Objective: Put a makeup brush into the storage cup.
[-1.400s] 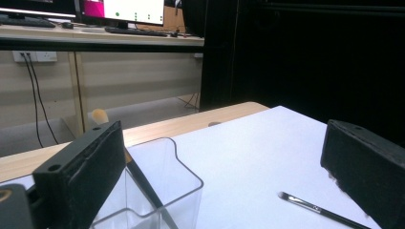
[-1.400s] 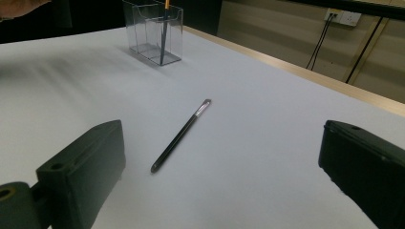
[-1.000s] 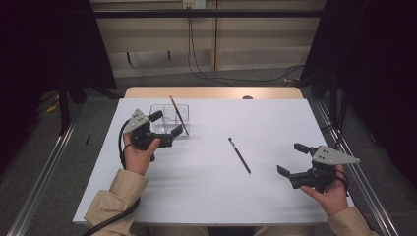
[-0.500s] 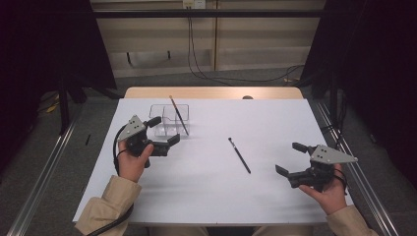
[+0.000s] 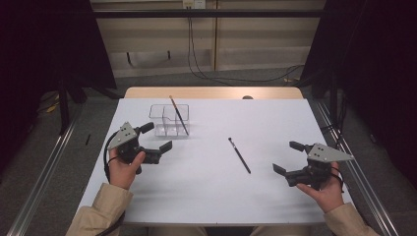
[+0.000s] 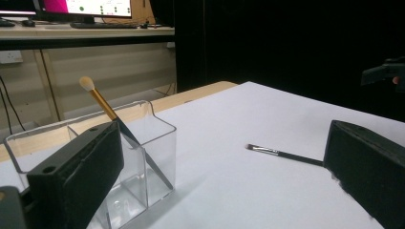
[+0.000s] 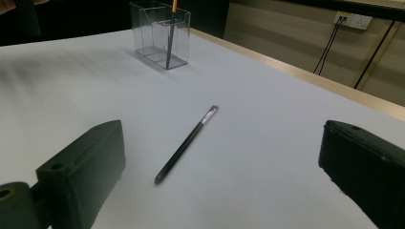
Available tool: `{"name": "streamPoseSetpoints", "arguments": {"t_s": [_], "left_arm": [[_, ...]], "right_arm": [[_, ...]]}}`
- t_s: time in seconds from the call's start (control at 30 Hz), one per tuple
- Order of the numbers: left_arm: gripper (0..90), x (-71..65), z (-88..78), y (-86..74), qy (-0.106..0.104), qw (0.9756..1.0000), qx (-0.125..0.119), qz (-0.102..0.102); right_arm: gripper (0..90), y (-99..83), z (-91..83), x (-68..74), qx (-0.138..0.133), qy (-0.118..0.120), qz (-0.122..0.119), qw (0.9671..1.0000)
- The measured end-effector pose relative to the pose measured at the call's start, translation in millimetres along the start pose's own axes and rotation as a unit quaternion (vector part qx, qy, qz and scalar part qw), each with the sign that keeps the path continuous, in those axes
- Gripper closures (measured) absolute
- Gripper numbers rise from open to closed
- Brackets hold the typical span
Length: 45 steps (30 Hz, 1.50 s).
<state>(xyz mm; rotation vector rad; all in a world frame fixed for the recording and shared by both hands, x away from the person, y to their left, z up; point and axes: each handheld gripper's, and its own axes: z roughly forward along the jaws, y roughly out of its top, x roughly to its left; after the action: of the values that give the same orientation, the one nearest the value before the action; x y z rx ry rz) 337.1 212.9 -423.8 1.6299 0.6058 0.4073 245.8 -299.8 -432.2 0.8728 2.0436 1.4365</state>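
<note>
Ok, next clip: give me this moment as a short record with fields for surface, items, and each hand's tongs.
surface: white table
container: clear organizer, far left of centre
in container: gold-handled brush, leaning
loose item: black brush, flat, mid-table
left tongs: open, near organizer, holding nothing
right tongs: open, right of black brush, holding nothing

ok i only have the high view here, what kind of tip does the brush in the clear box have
Observer: In the left gripper view the brush in the clear box has a round, pale fluffy tip on a gold neck.
Operator: and the loose brush on the table
Observer: In the right gripper view the loose brush has a small flat tip behind a silver band, pointing toward the box.
Operator: anything in the box's other sections
Observer: The clear box holds nothing else I can see.
</note>
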Motion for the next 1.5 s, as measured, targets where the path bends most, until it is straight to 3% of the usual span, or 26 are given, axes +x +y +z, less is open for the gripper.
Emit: {"name": "streamPoseSetpoints", "arguments": {"t_s": [0.33,0.57,0.9,0.93,1.5], "left_arm": [[0.0,1.6,-17.0,-5.0,0.004,1.0000,-0.002,0.000],[0.0,3.0,-28.3,-8.0,0.007,0.9999,0.006,0.013],[0.0,5.4,-44.0,-13.5,0.016,0.9998,0.008,0.003],[0.0,6.3,-45.8,-13.6,0.016,0.9998,0.013,0.009],[0.0,7.3,-61.3,-18.1,0.028,0.9994,0.017,0.012]], "right_arm": [[1.5,0.6,2.7,-2.2,-0.008,0.004,0.011,0.9999],[1.5,0.8,4.4,-2.2,-0.007,0.006,0.010,0.9999],[1.5,0.6,4.5,-2.0,-0.005,0.004,0.010,0.9999],[1.5,0.6,4.6,-2.0,-0.006,0.004,0.011,0.9999],[1.5,0.6,5.5,-1.2,-0.005,0.005,0.009,0.9999]]}}
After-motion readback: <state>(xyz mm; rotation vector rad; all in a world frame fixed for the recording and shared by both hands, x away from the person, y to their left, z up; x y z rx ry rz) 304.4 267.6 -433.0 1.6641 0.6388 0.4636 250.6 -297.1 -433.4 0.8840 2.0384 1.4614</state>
